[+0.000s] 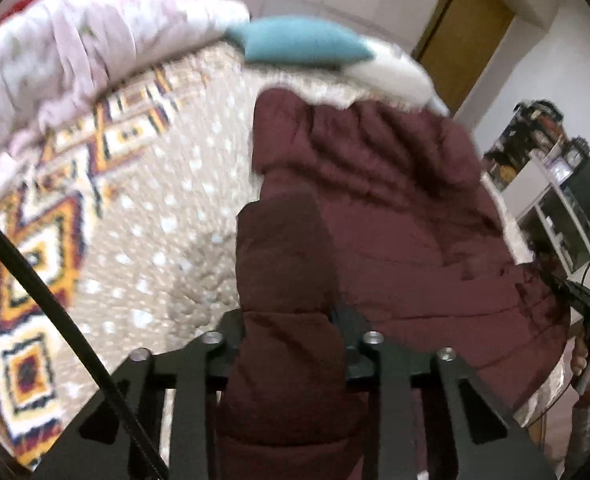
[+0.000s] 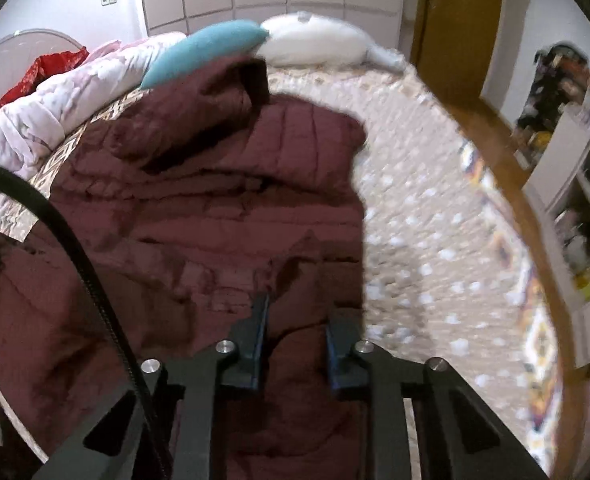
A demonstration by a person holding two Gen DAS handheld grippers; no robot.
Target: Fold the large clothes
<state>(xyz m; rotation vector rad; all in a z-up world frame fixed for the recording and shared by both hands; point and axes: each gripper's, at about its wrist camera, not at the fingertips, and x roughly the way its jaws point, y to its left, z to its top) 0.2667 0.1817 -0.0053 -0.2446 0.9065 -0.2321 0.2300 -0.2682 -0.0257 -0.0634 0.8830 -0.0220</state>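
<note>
A maroon quilted coat (image 2: 199,184) lies spread on a bed (image 2: 427,208) covered by a beige dotted blanket with a patterned border, its far end reaching toward the head edge where a teal pillow (image 2: 207,50) and a white pillow (image 2: 315,42) rest. A pale pink quilt (image 1: 67,52) is heaped along one side edge. The left gripper (image 1: 291,328) is clenched on a raised fold of the coat, fabric bulging up between its jaws. The right gripper (image 2: 295,320) likewise grasps a bunch of coat fabric near the coat's side hem. A wooden door (image 1: 467,36) and white shelving (image 2: 583,216) stand beyond the bed. Both views are motion-blurred.
</note>
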